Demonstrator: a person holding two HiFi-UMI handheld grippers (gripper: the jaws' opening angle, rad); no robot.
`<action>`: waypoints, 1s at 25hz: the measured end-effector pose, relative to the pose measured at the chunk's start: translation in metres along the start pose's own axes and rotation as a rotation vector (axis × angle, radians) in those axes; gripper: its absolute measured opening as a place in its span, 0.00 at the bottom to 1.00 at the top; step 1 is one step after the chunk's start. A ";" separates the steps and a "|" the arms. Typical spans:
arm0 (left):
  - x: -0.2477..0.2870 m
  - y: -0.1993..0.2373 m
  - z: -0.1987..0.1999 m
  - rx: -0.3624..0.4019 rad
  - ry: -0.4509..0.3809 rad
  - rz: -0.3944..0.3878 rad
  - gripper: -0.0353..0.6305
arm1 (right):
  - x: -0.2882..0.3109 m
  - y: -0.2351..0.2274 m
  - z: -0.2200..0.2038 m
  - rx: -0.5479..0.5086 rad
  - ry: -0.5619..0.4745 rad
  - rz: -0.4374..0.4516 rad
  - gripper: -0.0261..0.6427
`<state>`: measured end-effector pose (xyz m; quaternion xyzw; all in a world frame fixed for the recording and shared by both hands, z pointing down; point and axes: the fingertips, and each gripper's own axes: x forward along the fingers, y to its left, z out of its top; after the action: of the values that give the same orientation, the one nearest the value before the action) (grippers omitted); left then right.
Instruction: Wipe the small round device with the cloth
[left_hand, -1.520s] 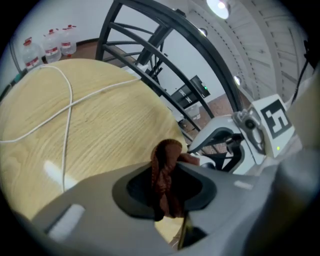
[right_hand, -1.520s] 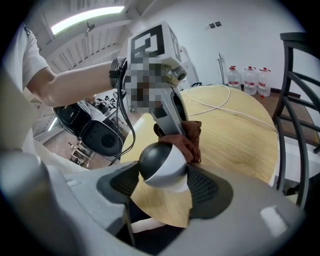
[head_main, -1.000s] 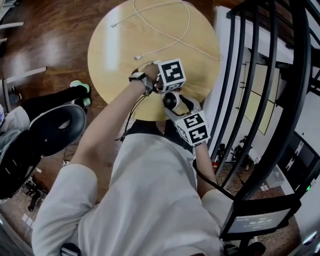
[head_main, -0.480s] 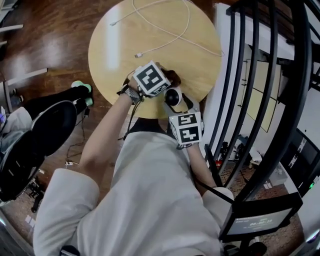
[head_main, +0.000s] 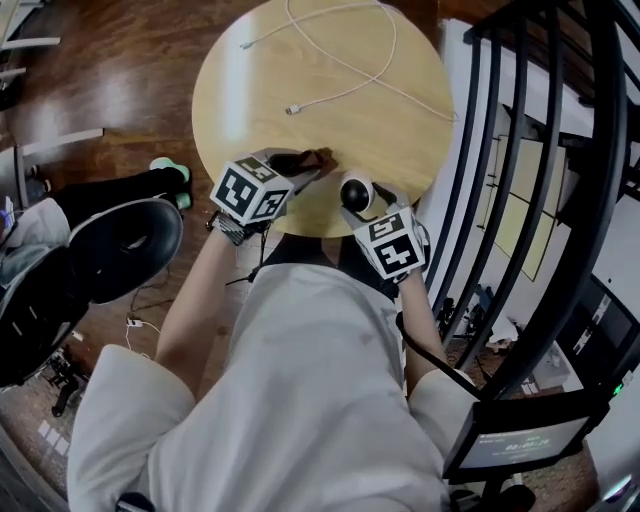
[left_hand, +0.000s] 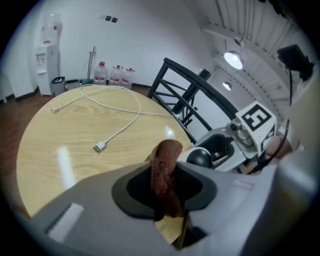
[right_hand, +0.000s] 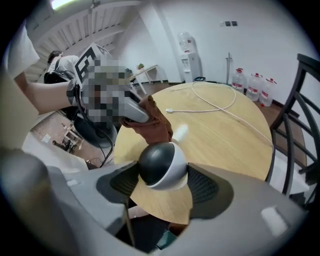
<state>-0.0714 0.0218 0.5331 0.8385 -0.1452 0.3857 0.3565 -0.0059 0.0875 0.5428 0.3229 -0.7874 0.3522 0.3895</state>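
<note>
The small round device (right_hand: 162, 166), a ball with a black face and a white body, sits between the pads of my right gripper (right_hand: 162, 176), which is shut on it over the near edge of the round wooden table (head_main: 300, 70). In the head view the device (head_main: 356, 192) is just ahead of the right gripper (head_main: 360, 200). My left gripper (left_hand: 165, 187) is shut on a crumpled brown cloth (left_hand: 166, 170). That cloth (head_main: 303, 160) hangs a short way left of the device, apart from it. The left gripper (head_main: 295, 168) points toward the table's middle.
A white cable (head_main: 350, 70) with a plug (head_main: 293, 109) loops across the far half of the table. A black railing (head_main: 520, 200) stands close on the right. A dark chair (head_main: 110, 250) and someone's legs with green shoes (head_main: 165, 170) are on the left. Water bottles (left_hand: 115, 75) stand by the far wall.
My left gripper has swung left and away from the device with the cloth, turning as it went. The cloth was against the device; now there is a gap. The right gripper stayed nearly still.
</note>
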 end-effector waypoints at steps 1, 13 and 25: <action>-0.001 -0.001 0.001 -0.007 -0.006 -0.018 0.21 | 0.001 -0.002 0.000 -0.025 0.017 0.017 0.50; -0.006 -0.013 0.013 0.003 -0.042 -0.052 0.21 | 0.008 -0.009 -0.008 -0.301 0.196 0.124 0.50; -0.011 -0.013 0.013 0.004 -0.026 -0.078 0.21 | 0.009 -0.001 -0.006 -0.844 0.403 0.182 0.48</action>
<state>-0.0652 0.0215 0.5129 0.8491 -0.1160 0.3610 0.3677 -0.0069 0.0894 0.5534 -0.0085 -0.7957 0.0900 0.5990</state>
